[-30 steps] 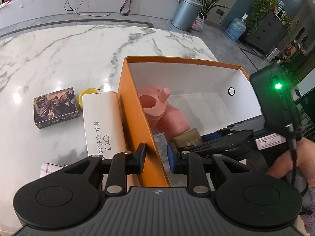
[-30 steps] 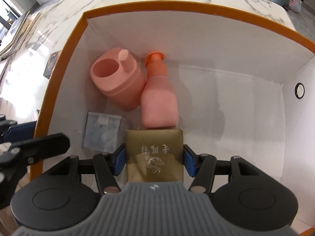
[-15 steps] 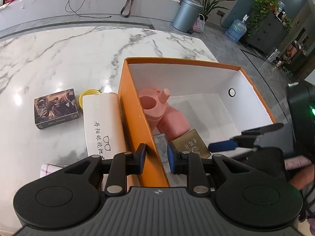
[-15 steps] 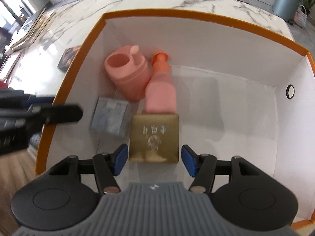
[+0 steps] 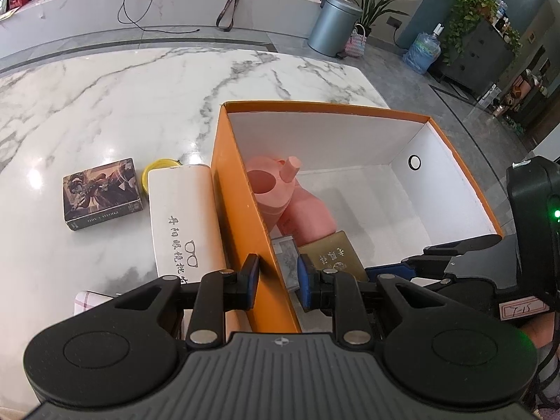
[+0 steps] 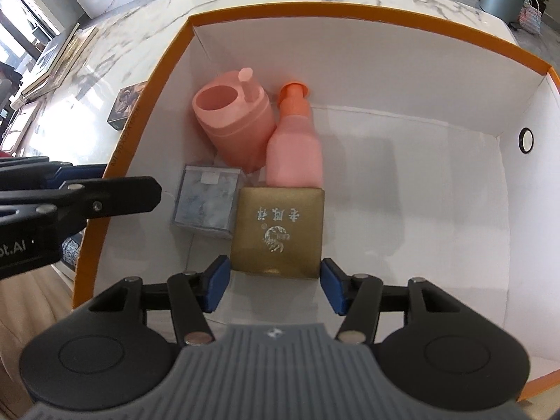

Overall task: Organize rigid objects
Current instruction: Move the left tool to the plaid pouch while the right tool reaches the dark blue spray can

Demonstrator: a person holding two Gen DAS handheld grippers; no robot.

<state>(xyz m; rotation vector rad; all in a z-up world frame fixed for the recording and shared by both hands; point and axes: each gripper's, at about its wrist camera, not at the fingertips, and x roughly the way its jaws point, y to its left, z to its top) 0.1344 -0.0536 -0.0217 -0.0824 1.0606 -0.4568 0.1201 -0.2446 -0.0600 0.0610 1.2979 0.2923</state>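
Observation:
An orange box (image 5: 241, 210) with a white inside (image 6: 402, 182) holds a pink cup (image 6: 232, 122), a pink bottle (image 6: 294, 147), a grey marbled box (image 6: 206, 203) and a gold box (image 6: 280, 231). My right gripper (image 6: 274, 285) is open just behind the gold box, which lies free on the box floor. My left gripper (image 5: 278, 281) is open and straddles the orange wall near its front end. On the marble table lie a white glasses case (image 5: 182, 224), a dark card box (image 5: 101, 192) and a yellow ring (image 5: 159, 171).
A plaid cloth (image 5: 87, 302) lies at the table's near left edge. The right half of the orange box floor (image 5: 385, 210) is bare. Beyond the table stand a bin (image 5: 334, 24) and a water jug (image 5: 423, 50).
My right gripper opened, let go of the gold box and drew back. The gold box now rests on the box floor. My left gripper has hardly moved.

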